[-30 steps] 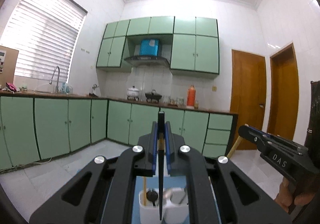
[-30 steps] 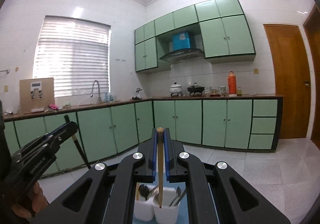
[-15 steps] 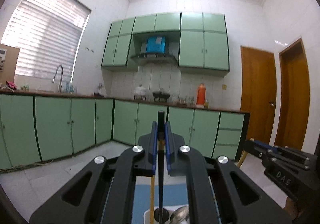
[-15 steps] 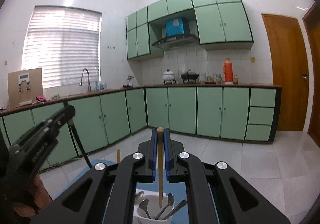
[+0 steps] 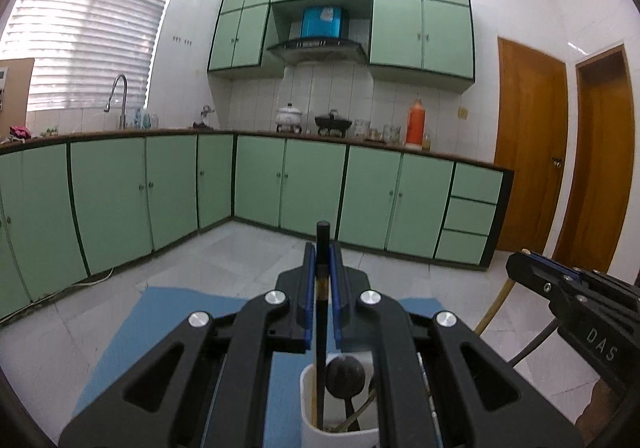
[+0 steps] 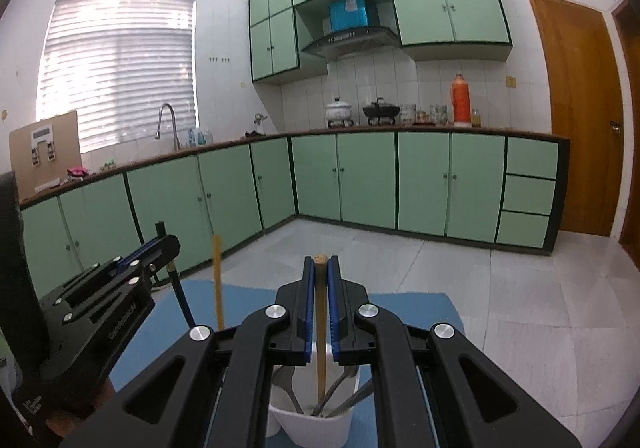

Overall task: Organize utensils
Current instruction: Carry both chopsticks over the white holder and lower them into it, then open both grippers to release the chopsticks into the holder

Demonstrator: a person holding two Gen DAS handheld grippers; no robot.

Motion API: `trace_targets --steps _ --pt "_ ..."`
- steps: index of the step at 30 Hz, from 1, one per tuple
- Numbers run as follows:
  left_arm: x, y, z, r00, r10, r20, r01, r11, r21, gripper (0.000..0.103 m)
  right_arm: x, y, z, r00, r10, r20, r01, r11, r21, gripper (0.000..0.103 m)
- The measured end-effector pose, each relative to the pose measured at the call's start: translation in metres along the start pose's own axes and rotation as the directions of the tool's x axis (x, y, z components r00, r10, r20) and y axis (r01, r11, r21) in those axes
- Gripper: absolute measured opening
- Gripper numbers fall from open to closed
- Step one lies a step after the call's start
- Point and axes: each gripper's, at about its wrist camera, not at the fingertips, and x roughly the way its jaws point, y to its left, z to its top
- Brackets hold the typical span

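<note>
In the left wrist view my left gripper (image 5: 321,254) is shut on a black chopstick (image 5: 320,324). The stick's lower end reaches down into a white holder (image 5: 340,434), beside a dark round spoon head (image 5: 345,376). In the right wrist view my right gripper (image 6: 320,266) is shut on a wooden chopstick (image 6: 321,332). Its lower end stands inside the white holder (image 6: 316,428) among several metal spoons (image 6: 340,388). Each gripper shows in the other's view: the right gripper (image 5: 518,270) at the right edge, the left gripper (image 6: 166,246) at the left. A second wooden chopstick (image 6: 217,280) stands upright between them.
The holder stands on a blue mat (image 5: 160,324) on a pale surface. Beyond are green kitchen cabinets (image 5: 312,183), a counter with pots and an orange flask (image 5: 415,123), a sink tap (image 5: 120,95) and wooden doors (image 5: 528,151).
Both grippers have come down and forward with their chopsticks. The holder has drawn closer, and both stick ends now sit inside it. The blue mat has come into view.
</note>
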Motion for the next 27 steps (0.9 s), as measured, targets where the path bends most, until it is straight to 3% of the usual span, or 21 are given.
trace_targets --steps 5,7,9,10,12,14,17,21,27 --pt "0.001 0.006 -0.007 1.0 0.004 -0.027 -0.004 1.0 0.001 0.008 -0.002 0.006 -0.003 0.999 -0.035 0.008 0.035 0.999 -0.035 0.007" --pt "-0.002 0.009 -0.006 1.0 0.004 -0.028 -0.004 1.0 -0.003 0.014 -0.004 0.005 -0.003 0.999 -0.038 0.008 0.038 0.999 -0.032 0.008" --pt "-0.008 0.011 -0.004 1.0 0.008 -0.018 -0.008 1.0 -0.012 0.036 -0.008 0.003 -0.002 0.999 -0.046 0.016 0.047 0.998 -0.032 0.013" --pt "-0.011 0.013 -0.002 1.0 0.01 -0.009 -0.01 1.0 -0.019 0.04 -0.01 0.002 -0.001 0.999 -0.047 0.022 0.048 0.998 -0.031 0.014" --pt "-0.015 0.016 0.0 1.0 0.008 0.0 -0.008 1.0 -0.03 0.045 -0.015 -0.001 0.0 0.998 -0.052 0.035 0.053 0.998 -0.023 0.021" --pt "-0.022 0.02 0.002 1.0 0.004 0.006 -0.004 0.999 -0.041 0.053 -0.021 -0.004 0.0 0.997 -0.059 0.051 0.059 0.998 -0.016 0.037" --pt "-0.035 0.025 0.004 1.0 0.007 0.022 -0.006 0.999 -0.052 0.067 -0.035 -0.009 0.0 0.993 -0.085 0.079 0.086 0.996 -0.014 0.053" --pt "-0.055 0.029 -0.001 1.0 0.004 0.024 -0.003 0.998 -0.055 0.082 -0.054 -0.014 -0.006 0.989 -0.105 0.1 0.105 0.994 0.004 0.064" --pt "-0.083 0.028 -0.02 1.0 0.017 0.005 -0.017 1.0 -0.016 0.09 -0.082 -0.014 -0.029 0.989 -0.114 0.099 0.114 0.993 0.003 0.078"
